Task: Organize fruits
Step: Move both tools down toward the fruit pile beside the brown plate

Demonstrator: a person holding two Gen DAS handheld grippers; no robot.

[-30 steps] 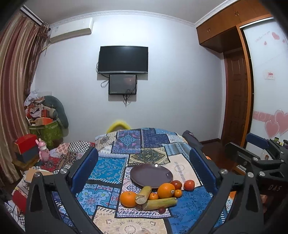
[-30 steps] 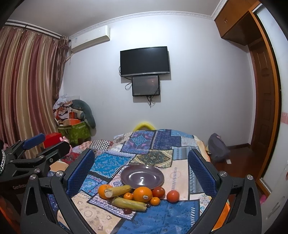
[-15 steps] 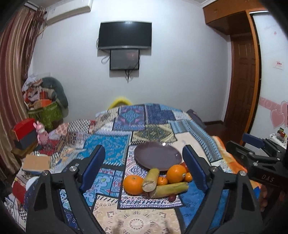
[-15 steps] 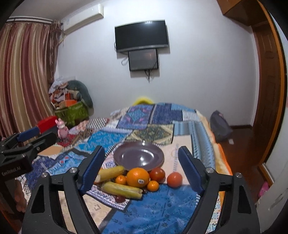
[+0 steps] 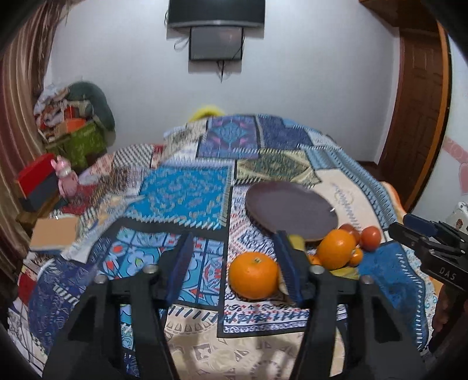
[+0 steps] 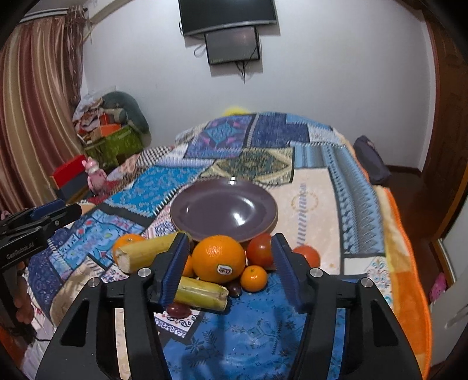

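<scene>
A pile of fruit lies on a patchwork bedspread in front of a dark purple plate (image 6: 223, 209), which also shows in the left wrist view (image 5: 289, 206). My left gripper (image 5: 235, 264) is open, and an orange (image 5: 253, 274) sits just inside its right finger. My right gripper (image 6: 229, 263) is open around a big stickered orange (image 6: 218, 258). Near it are two sugarcane pieces (image 6: 146, 252) (image 6: 201, 292), tomatoes (image 6: 260, 250) (image 6: 307, 254), a small tangerine (image 6: 254, 277) and dark grapes (image 6: 177, 308). Neither gripper holds anything.
The bedspread (image 6: 307, 193) drops off at its orange right edge (image 6: 409, 263). A red box and pink toy (image 5: 63, 175) sit left of the bed, with a cluttered pile (image 6: 111, 122) behind. A TV (image 6: 226, 13) hangs on the far wall.
Both grippers have moved forward and down toward the fruit and their fingers have narrowed. The fruit now looms larger, with an orange between each pair of fingers.
</scene>
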